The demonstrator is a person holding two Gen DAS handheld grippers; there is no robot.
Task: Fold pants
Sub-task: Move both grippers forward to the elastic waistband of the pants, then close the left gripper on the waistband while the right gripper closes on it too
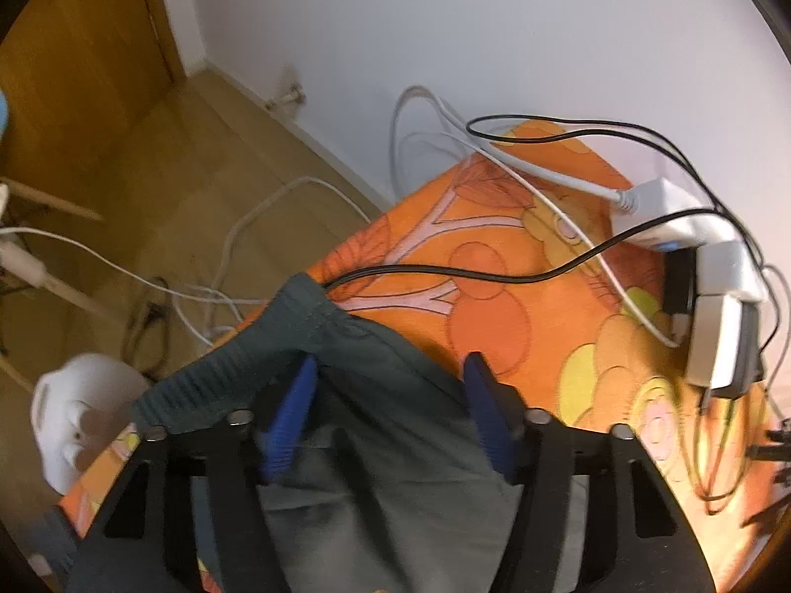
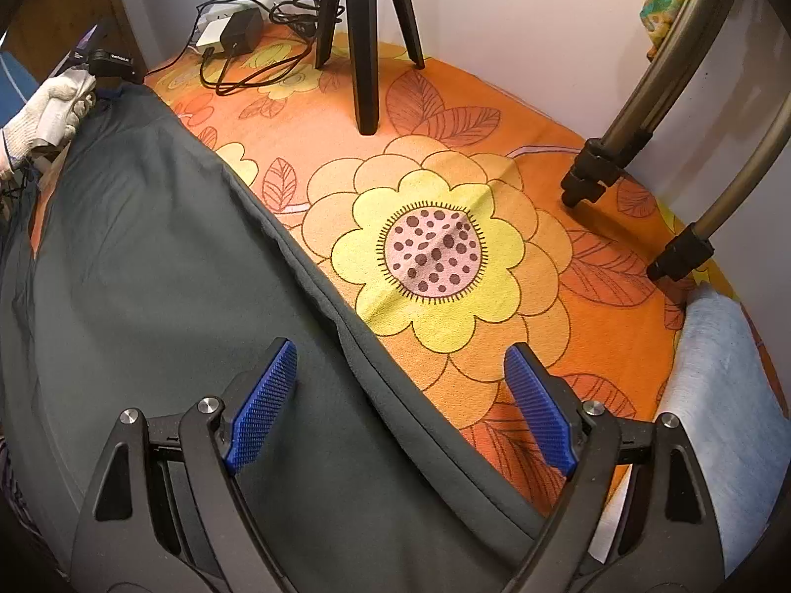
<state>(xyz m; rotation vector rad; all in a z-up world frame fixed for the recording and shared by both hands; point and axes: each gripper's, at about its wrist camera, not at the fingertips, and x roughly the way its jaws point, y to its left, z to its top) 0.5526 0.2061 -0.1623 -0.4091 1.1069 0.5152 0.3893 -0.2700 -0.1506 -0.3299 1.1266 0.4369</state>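
Note:
Dark grey-green pants (image 2: 173, 272) lie spread on the orange flowered tablecloth (image 2: 568, 188). In the left wrist view their ribbed waistband corner (image 1: 232, 375) sits at the table's edge. My left gripper (image 1: 390, 410) points down over it, jaws partly apart, with puckered pants fabric (image 1: 385, 449) between the blue pads; no firm pinch shows. My right gripper (image 2: 403, 407) is open wide and straddles the pants' seamed edge (image 2: 346, 311), one pad (image 2: 264, 405) over the fabric and the other over the tablecloth. A white-gloved hand (image 2: 49, 108) holds the left gripper at the pants' far end.
Black tripod legs (image 2: 363, 49) and grey tripod legs (image 2: 618, 148) stand on the table. White and black chargers with cables (image 1: 692, 247) lie near the wall corner. A pale blue cloth (image 2: 717, 395) lies at the right. A white object (image 1: 74, 420) and cords sit on the wooden floor.

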